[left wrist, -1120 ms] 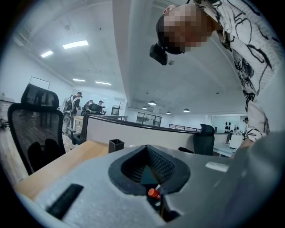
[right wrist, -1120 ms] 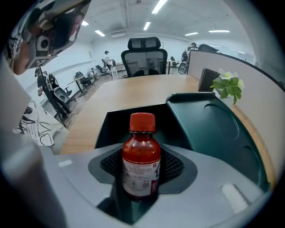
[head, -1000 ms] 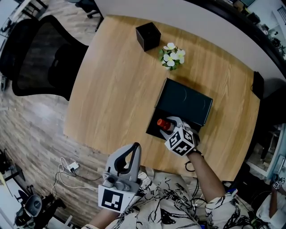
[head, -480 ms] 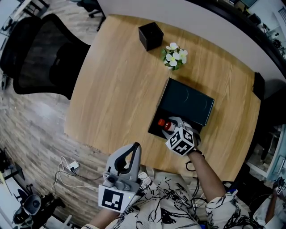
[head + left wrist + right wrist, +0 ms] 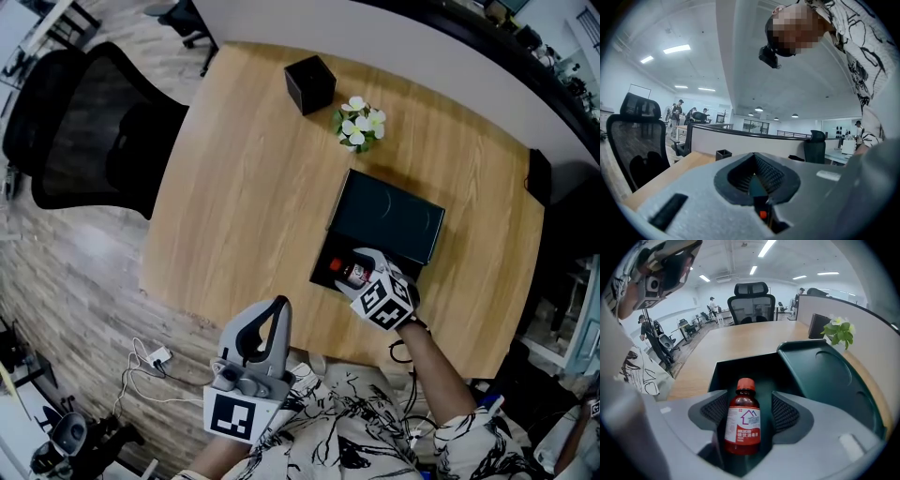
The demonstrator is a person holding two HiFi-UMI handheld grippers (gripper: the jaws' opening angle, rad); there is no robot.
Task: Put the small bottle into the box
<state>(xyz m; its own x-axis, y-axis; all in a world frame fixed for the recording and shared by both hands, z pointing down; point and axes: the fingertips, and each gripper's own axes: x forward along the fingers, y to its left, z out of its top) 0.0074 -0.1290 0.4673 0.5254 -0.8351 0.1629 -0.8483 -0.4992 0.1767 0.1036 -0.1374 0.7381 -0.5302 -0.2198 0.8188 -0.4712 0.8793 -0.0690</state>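
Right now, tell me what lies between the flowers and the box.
Nothing but bare tabletop lies between the flowers and the box; the head view shows that stretch plainly.

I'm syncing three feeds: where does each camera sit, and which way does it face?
Head view: on person's head, steeply down at the wooden table; left tool, right tool, patterned sleeves.
Left gripper view: on left tool, level across the office; shut jaws.
Right gripper view: on right tool, down into the dark green box; jaws, just opened, flank the red-capped brown bottle.
Shared with head view: box, bottle.
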